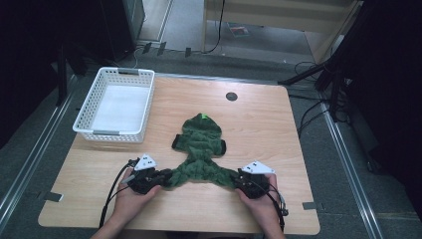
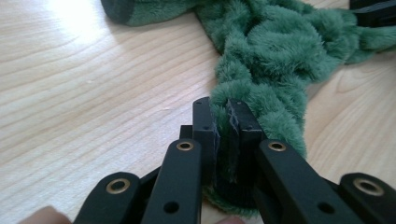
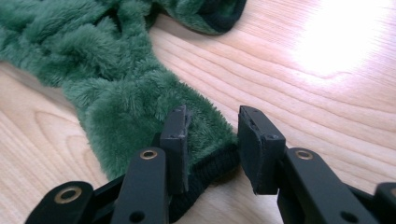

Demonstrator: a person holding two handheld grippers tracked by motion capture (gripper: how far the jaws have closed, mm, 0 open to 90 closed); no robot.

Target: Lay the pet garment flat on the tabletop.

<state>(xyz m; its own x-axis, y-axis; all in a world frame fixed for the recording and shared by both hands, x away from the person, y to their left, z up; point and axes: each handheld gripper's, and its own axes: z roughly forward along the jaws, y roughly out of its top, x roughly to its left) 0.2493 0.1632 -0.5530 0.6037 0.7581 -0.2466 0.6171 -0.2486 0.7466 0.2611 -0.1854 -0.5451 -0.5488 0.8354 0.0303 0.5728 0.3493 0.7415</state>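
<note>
Black jaws pinch fuzzy green fleece garment on woodgrain table.

White basket blocks the far left; bare table lies open right.

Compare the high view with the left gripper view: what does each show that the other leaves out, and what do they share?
High view alone: the white basket at the table's far left, the garment's hood with a bright green tag, both of the person's hands, and the right gripper. Left gripper view alone: a close look at the left gripper, its pads pinching a fuzzy corner tight. Both share the green fleece garment and the wooden table.
</note>
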